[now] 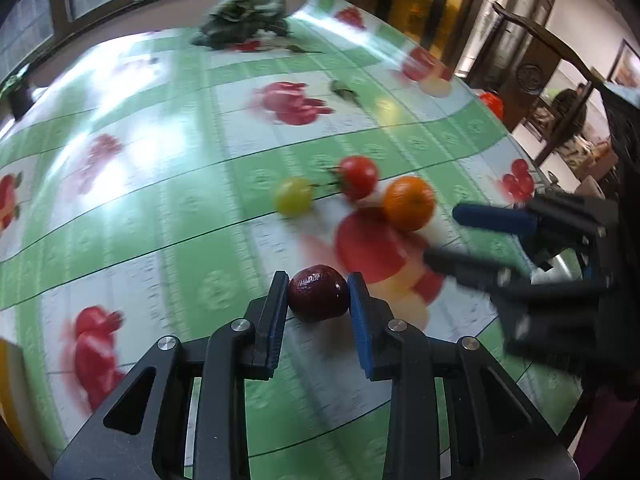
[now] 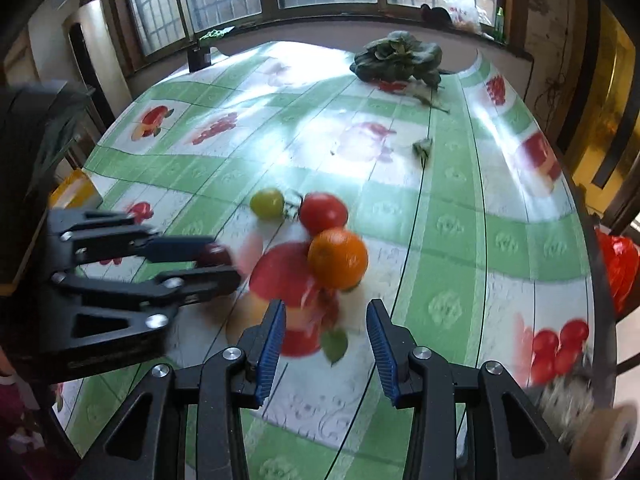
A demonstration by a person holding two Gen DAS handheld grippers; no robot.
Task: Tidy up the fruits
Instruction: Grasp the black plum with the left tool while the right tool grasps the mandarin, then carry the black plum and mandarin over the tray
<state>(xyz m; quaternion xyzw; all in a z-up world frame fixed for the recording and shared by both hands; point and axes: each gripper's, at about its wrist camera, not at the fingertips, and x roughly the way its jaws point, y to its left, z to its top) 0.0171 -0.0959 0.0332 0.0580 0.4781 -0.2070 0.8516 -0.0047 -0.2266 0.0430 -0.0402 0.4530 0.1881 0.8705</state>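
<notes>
Presently, a dark red plum (image 1: 318, 293) is pinched on the tablecloth (image 1: 168, 200) by the left gripper (image 1: 319, 294), while the orange (image 2: 338, 259) is found just ahead of the spread, empty right gripper (image 2: 326, 330).

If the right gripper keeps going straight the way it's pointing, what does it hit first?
Most likely the orange: it sits just ahead of the open right gripper, roughly centred between the fingers. Depth is hard to judge.
</notes>
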